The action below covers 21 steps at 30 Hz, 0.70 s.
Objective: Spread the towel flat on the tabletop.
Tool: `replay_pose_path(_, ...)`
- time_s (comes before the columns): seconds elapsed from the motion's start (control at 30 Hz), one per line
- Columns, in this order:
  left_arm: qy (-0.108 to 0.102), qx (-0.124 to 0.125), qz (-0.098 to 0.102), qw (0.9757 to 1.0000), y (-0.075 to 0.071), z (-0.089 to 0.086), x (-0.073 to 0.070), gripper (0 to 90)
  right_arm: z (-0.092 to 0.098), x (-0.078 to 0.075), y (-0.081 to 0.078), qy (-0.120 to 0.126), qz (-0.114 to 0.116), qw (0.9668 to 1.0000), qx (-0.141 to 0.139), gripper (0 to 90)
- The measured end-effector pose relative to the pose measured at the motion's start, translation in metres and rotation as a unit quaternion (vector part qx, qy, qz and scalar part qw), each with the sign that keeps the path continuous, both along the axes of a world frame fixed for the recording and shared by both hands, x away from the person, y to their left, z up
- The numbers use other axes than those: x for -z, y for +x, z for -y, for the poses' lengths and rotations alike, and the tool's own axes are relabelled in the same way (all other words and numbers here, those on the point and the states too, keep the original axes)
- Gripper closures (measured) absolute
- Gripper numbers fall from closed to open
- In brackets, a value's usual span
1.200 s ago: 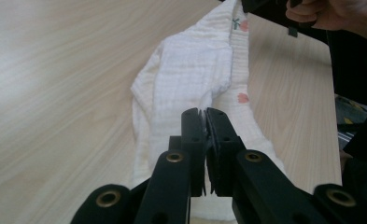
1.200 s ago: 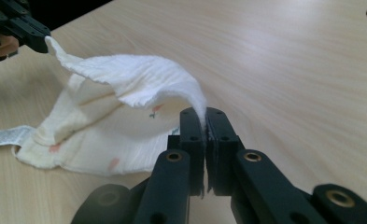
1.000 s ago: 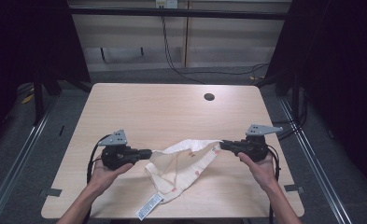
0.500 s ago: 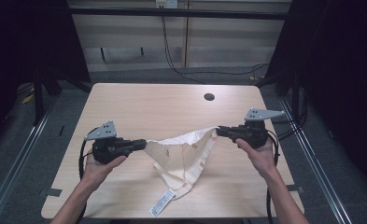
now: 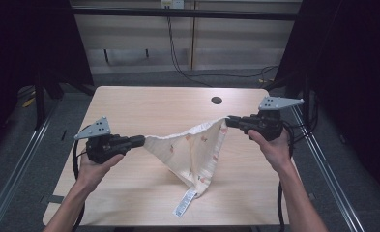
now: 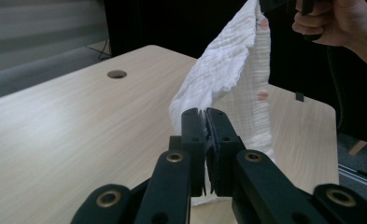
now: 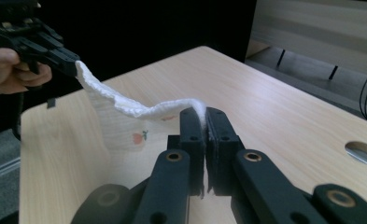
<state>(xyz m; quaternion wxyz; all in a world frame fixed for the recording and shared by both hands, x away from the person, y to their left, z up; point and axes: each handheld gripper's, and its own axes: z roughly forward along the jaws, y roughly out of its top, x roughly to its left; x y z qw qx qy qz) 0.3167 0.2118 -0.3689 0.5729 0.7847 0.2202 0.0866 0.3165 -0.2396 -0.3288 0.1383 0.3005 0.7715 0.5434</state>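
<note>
Cloth held up between my two sets of fingers, above the surface.

From the high view, my left gripper and right gripper each pinch a top corner of the cream patterned cloth, which hangs in a point with its white label lying on the wooden surface. In the left gripper view, my fingers are clenched on the cloth's edge, the fabric rising toward my right hand. In the right gripper view, my fingers are clamped on the other corner, the hem stretching away to the left gripper.
</note>
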Motion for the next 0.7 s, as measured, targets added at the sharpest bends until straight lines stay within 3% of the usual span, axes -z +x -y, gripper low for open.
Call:
replay_pose_path(0.17,-0.01,-0.01,0.007,0.9999,0.005,-0.006,-0.01,87.0,0.0,-0.01,0.002,-0.002,0.007,1.0,0.001,86.6)
replay_pose_path(0.3,-0.009,-0.011,0.013,0.9998,0.007,-0.009,-0.019,87.0,0.001,-0.013,0.005,-0.013,0.009,0.9995,0.026,86.6)
replay_pose_path(0.37,0.002,-0.015,0.02,0.9997,0.009,-0.009,-0.023,87.0,0.002,-0.017,0.005,-0.005,0.012,0.9996,0.025,86.7)
replay_pose_path(0.53,-0.002,-0.022,0.031,0.9993,0.01,-0.011,-0.034,87.1,0.0,-0.027,0.004,-0.004,0.021,0.9995,0.021,86.7)
replay_pose_path(0.7,-0.01,-0.019,0.051,0.9985,-0.001,-0.017,-0.047,87.1,-0.002,-0.035,-0.008,-0.006,0.034,0.9994,0.009,86.8)
